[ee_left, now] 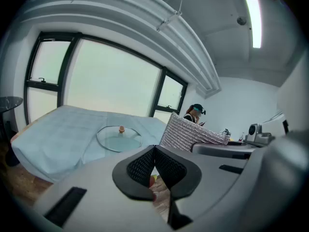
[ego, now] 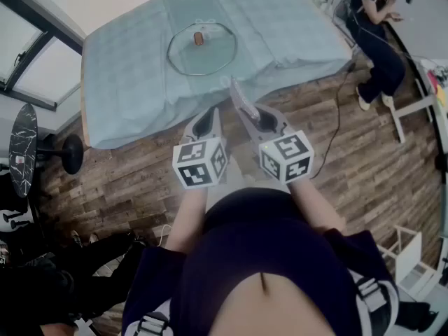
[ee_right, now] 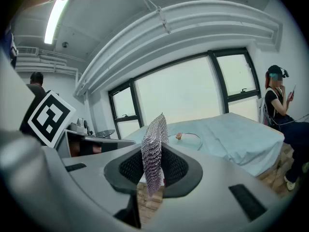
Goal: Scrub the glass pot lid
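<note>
The glass pot lid (ego: 201, 47), round with a small brown knob, lies flat on the table's light blue cloth (ego: 133, 75). Both grippers hang over the wooden floor, short of the table's near edge and apart from the lid. My left gripper (ego: 212, 113) is shut with nothing between its pads (ee_left: 154, 152). My right gripper (ego: 247, 115) is shut on a silvery mesh scrubbing cloth (ee_right: 153, 149), which stands upright out of its jaws (ego: 238, 95). The lid (ee_left: 119, 138) shows ahead in the left gripper view, and also in the right gripper view (ee_right: 187, 138). The mesh cloth (ee_left: 190, 132) shows to the right of the left gripper's jaws.
A person in dark clothes (ego: 374, 37) sits at the upper right beside the table corner. A cable (ego: 339, 110) runs over the wooden floor there, near a white stool frame (ego: 413, 110). A small round dark table (ego: 22, 149) stands at the left by the window.
</note>
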Demonstrator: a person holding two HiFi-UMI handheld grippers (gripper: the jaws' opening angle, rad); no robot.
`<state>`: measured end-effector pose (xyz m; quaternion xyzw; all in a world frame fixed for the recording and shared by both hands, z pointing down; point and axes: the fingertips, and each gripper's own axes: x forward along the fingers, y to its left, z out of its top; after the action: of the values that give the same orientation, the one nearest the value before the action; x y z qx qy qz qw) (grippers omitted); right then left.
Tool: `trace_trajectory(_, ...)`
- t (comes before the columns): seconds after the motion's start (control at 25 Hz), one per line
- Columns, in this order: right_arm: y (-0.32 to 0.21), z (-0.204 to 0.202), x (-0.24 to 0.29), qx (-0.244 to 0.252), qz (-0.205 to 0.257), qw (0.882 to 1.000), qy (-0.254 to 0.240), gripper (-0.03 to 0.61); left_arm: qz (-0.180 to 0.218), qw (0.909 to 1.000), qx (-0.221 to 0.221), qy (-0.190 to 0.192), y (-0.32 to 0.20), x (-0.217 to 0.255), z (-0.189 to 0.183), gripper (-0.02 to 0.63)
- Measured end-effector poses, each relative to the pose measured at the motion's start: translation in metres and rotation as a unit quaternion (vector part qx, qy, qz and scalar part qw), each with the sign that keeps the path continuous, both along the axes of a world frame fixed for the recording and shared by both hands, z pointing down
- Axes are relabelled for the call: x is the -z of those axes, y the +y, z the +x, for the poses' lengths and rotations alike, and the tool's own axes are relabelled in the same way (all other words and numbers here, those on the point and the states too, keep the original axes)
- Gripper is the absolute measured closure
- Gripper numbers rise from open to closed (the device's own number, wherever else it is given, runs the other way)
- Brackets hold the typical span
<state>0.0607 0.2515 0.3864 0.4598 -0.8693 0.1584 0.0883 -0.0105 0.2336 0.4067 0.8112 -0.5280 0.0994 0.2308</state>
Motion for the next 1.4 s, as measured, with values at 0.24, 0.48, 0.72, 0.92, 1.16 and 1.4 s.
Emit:
trace_trajectory(0.24, 0.004, -0.007, -0.005, 0.005, -0.001, 1.0, 0.005, 0.5, -0.011, 0.9999, -0.002, 0.002, 0.006, -0.009, -0.005, 0.612)
trace_trajectory(0.48, 0.003, -0.011, -0.005, 0.006, -0.003, 1.0, -0.018, 0.5, -0.014, 0.9999, 0.002, 0.001, 0.005, -0.014, -0.011, 0.613)
trace_trajectory(0.72, -0.006, -0.014, -0.007, 0.003, -0.021, 0.998, -0.061, 0.499, -0.024, 0.9995, 0.019, 0.002, 0.003, -0.021, -0.025, 0.612)
trace_trajectory(0.92, -0.026, -0.021, -0.013, -0.003, -0.026, 0.997, -0.076, 0.499, -0.036, 0.9989, 0.03, 0.004, -0.012, -0.034, -0.04, 0.612)
trace_trajectory(1.16, -0.069, -0.029, -0.012, -0.007, -0.025, 0.997, -0.074, 0.499, -0.036, 0.9989, 0.027, 0.01, -0.061, -0.034, -0.048, 0.612)
trace_trajectory(1.4, -0.128, -0.033, -0.011, -0.015, -0.024, 0.997, -0.065, 0.499, -0.031, 0.9992, 0.021, 0.01, -0.124, -0.03, -0.054, 0.612)
